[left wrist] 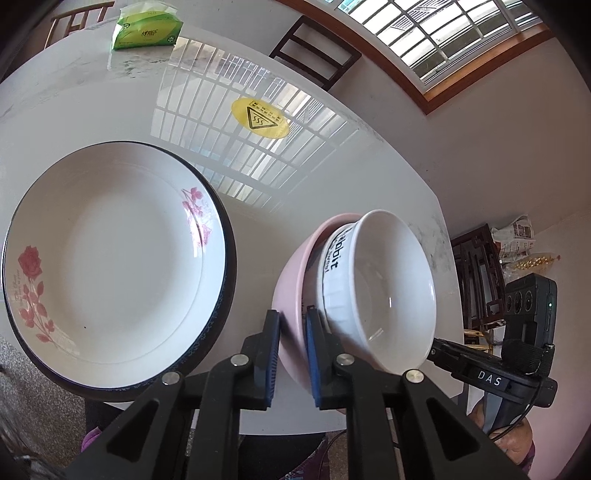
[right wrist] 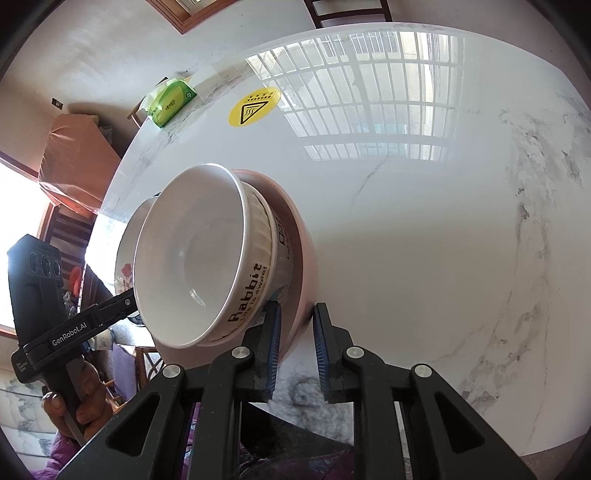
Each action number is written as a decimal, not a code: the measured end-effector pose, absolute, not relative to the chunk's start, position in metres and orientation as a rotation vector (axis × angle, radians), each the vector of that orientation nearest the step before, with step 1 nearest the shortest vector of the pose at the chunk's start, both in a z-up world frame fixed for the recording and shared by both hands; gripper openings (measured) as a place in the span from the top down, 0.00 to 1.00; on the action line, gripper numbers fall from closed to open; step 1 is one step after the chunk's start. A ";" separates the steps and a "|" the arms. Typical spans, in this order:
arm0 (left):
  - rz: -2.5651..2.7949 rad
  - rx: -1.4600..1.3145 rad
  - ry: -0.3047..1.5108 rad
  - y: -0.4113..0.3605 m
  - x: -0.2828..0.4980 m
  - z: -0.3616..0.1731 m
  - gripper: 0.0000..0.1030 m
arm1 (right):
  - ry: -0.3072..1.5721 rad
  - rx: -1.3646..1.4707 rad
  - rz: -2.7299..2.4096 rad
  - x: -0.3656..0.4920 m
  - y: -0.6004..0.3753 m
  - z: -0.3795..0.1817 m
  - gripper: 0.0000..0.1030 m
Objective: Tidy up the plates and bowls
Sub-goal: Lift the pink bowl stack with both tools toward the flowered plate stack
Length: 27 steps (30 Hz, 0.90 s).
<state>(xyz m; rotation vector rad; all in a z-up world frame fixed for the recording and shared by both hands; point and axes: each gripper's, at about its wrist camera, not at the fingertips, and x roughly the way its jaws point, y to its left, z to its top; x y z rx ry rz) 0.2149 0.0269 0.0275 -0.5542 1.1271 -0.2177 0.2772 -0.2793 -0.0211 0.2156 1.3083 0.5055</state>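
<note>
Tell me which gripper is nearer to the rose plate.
Left. The left gripper, shut on the pink bowl's rim, sits right beside the rose plate. The right gripper grips the bowl's opposite rim, farther away.

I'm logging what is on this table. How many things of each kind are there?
Plates: 1, the rose plate.
Bowls: 2, the white Rabbit bowl nested in the pink bowl.
Tissue packs: 1, green.
Stickers: 1, yellow.
Total: 5.
</note>
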 end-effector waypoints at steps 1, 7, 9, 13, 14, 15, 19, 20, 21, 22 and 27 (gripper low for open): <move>-0.217 -0.553 1.122 0.027 0.215 0.030 0.87 | 1.308 0.217 0.510 0.277 -0.279 -0.021 0.83; -0.219 -0.542 1.109 0.029 0.210 0.037 0.87 | 1.290 0.227 0.522 0.274 -0.277 -0.014 0.83; -0.215 -0.543 1.100 0.030 0.205 0.039 0.87 | 1.284 0.228 0.523 0.273 -0.276 -0.012 0.83; -0.206 -0.543 1.082 0.035 0.200 0.045 0.87 | 1.276 0.227 0.531 0.270 -0.274 -0.007 0.83; -0.202 -0.539 1.075 0.036 0.198 0.048 0.87 | 1.274 0.226 0.536 0.269 -0.272 -0.006 0.83; -0.198 -0.535 1.068 0.037 0.195 0.050 0.87 | 1.272 0.227 0.539 0.268 -0.271 -0.005 0.83; -0.178 -0.537 1.047 0.047 0.186 0.059 0.87 | 1.264 0.225 0.560 0.267 -0.262 0.000 0.83; -0.173 -0.536 1.041 0.050 0.184 0.060 0.87 | 1.264 0.223 0.566 0.267 -0.259 0.001 0.83; -0.167 -0.536 1.036 0.053 0.182 0.063 0.87 | 1.263 0.221 0.573 0.266 -0.256 0.002 0.83; -0.162 -0.534 1.031 0.055 0.180 0.065 0.87 | 1.262 0.216 0.579 0.266 -0.253 0.003 0.83; -0.133 -0.537 1.010 0.071 0.170 0.074 0.87 | 1.257 0.206 0.607 0.264 -0.237 0.008 0.83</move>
